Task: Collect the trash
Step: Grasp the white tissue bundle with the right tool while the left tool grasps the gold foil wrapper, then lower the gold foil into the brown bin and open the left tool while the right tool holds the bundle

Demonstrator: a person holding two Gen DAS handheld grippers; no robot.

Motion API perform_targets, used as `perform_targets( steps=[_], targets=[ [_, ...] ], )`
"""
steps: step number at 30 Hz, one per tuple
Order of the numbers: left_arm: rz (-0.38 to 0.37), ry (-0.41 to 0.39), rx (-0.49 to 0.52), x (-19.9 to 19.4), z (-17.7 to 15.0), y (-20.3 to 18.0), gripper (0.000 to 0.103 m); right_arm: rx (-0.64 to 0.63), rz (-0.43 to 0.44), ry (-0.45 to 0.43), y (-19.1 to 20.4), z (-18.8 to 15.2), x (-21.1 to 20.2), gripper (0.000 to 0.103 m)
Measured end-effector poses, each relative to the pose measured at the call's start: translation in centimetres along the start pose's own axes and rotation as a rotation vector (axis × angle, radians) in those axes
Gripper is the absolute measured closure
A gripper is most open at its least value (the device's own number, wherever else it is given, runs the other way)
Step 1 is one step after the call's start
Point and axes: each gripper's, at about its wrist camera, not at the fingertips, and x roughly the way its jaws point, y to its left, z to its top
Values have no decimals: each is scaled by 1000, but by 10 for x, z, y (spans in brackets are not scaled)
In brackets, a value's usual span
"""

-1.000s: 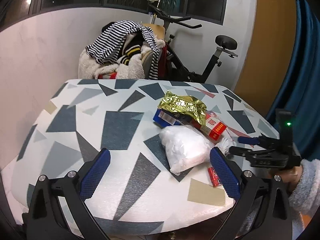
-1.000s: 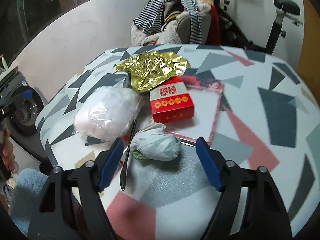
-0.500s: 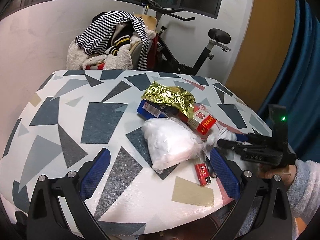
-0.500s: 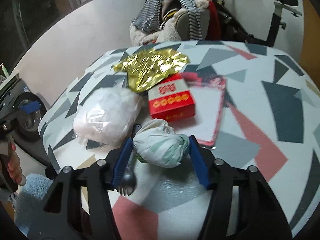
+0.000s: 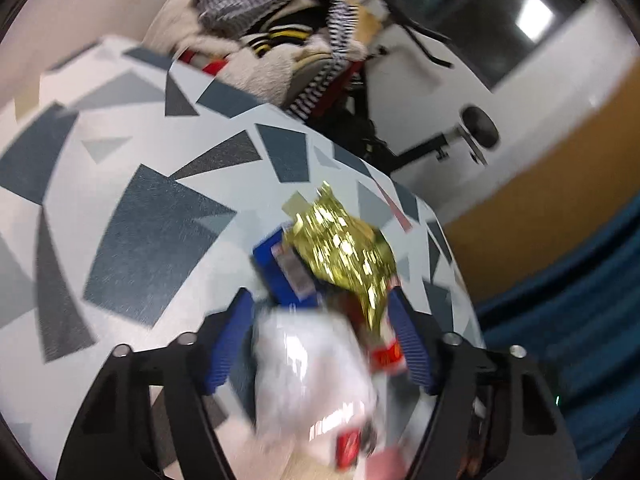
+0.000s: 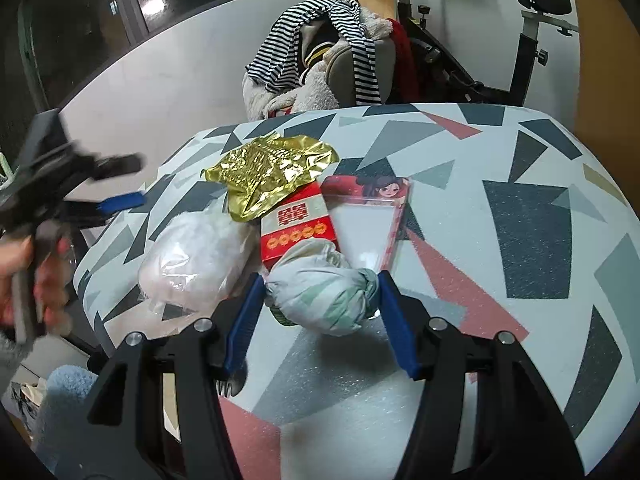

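Note:
Trash lies in a heap on the patterned table (image 6: 520, 208). My right gripper (image 6: 320, 296) has closed its blue pads on a tied white-green bag (image 6: 320, 292), which rests on the table. Beside it lie a clear plastic bag of white stuff (image 6: 196, 256), a red box (image 6: 296, 224), a crumpled gold foil wrapper (image 6: 272, 172) and a red-edged packet (image 6: 368, 216). My left gripper (image 5: 320, 332) is open, tilted, its pads either side of the clear bag (image 5: 312, 372). The left view is blurred. The gold foil (image 5: 344, 248) and a blue box (image 5: 280, 268) lie just ahead.
A chair piled with striped clothes (image 6: 320, 52) stands behind the table, with an exercise bike (image 6: 532, 32) beside it. A fork (image 6: 230, 388) lies under my right gripper's left finger. A small red item (image 5: 348, 444) lies near the clear bag. A blue curtain (image 5: 580, 320) hangs at right.
My right gripper has closed in on the tied white-green bag. My left gripper has swung forward and tilted, and now straddles the clear bag.

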Motion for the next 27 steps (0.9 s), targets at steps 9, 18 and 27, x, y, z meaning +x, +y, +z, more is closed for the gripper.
perform_targets(
  steps=[9, 18, 27],
  targets=[
    [15, 94, -95, 65, 30, 5, 60, 27, 10, -29, -16, 2, -9, 44],
    [-13, 46, 71, 54, 34, -27, 89, 28, -1, -46, -21, 5, -20, 44],
    [-114, -6, 257, -11, 36, -86, 91, -2, -13, -77, -6, 13, -45, 44]
  ],
)
